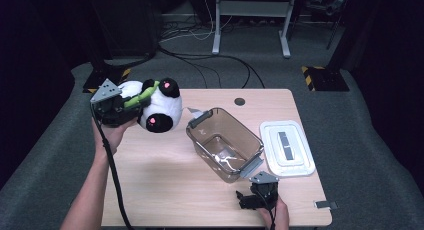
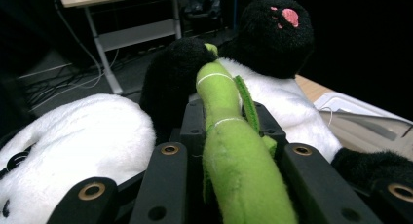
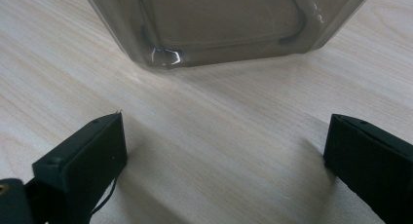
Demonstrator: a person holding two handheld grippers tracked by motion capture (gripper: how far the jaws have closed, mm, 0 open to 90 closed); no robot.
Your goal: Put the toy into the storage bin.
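Left gripper [image 1: 131, 106], at the table's 10 o'clock corner: black jaws clenched on a green plush bamboo stalk [image 2: 233, 151], a soft tube with white stitched rings and a felt leaf along one side. The stalk is part of a plush panda [image 1: 156, 106], fluffy white body, round black ears and limbs, pink patches on the paw pads. The panda hangs off the gripper, lifted above the table's left rear edge, just left of the bin. In the left gripper view its white pile sits at 9 o'clock and a black rounded limb with a pink pad at 1 o'clock.

Table [image 1: 165, 190]: pale wood-grain laminate, rounded corners, a small dark round grommet near the rear edge.

Centre: clear plastic storage bin [image 1: 225, 142], smoky-tinted, rectangular with rounded corners, grey latch handles at both short ends, set at a slant. Glossy walls throw glare.

At 3 o'clock of the bin, just beside it: white bin lid [image 1: 287, 147], flat, rectangular, raised rim, grey strip in its middle.

Right gripper [image 1: 250, 200], at the table's 5 o'clock edge, near the bin's near corner: jaws released, spread wide, nothing between them. In the right gripper view the matte black blocky jaws hover low over bare wood, the bin's base at 12 o'clock.
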